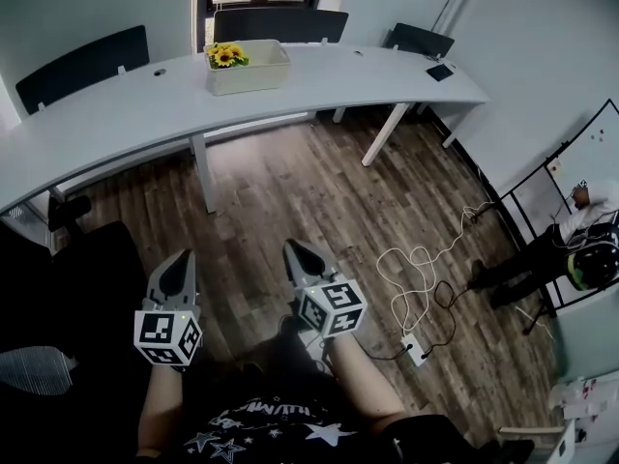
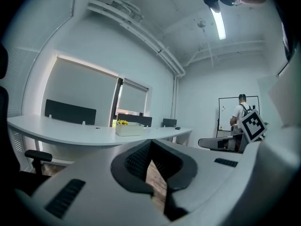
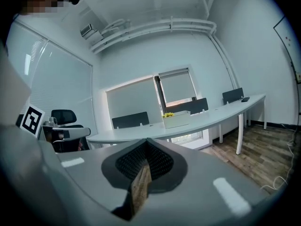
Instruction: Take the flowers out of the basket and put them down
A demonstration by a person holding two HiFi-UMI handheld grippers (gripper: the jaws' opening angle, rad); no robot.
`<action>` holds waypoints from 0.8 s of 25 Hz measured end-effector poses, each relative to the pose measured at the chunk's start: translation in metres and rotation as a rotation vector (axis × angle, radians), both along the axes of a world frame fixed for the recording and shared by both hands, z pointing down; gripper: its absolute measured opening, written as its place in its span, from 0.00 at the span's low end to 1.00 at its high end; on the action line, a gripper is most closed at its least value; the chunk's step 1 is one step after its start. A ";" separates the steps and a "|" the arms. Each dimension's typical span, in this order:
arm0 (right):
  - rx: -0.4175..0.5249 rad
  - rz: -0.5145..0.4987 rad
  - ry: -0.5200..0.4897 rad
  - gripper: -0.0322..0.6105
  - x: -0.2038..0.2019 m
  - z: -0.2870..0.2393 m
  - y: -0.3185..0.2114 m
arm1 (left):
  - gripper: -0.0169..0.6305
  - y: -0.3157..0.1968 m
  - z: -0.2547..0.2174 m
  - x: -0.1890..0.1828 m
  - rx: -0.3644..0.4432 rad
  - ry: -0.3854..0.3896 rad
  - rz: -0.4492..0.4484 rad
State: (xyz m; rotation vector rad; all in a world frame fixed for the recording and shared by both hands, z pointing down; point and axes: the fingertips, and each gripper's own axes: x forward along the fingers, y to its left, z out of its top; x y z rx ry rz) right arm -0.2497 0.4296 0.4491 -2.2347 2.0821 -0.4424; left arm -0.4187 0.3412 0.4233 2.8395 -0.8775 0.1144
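Well back from the desk (image 1: 126, 114) bearing the flowers (image 1: 225, 56) in their basket (image 1: 253, 75), left gripper (image 1: 183, 263) and right gripper (image 1: 294, 254) both closed on nothing: likely best to step in, opening jaws before reaching the stems.

Stems of flowers (image 1: 225, 56) hidden behind basket (image 1: 256, 75) wall, blooms too small to count; person (image 1: 586, 222) partly cut off at rt edge.

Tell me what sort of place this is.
Most likely an office meeting room: a long curved white table with dark chairs along its far side, and a whiteboard by the wall.
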 end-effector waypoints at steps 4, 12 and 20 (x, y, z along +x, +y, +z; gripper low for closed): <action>0.021 0.004 -0.046 0.05 0.000 0.000 0.000 | 0.04 0.001 -0.002 -0.001 0.005 0.023 0.015; -0.014 0.083 -0.023 0.05 0.023 0.013 -0.002 | 0.04 -0.006 0.006 0.005 -0.008 0.013 0.034; 0.029 0.083 -0.074 0.05 0.072 0.015 -0.047 | 0.04 -0.049 0.011 0.027 -0.009 -0.016 0.002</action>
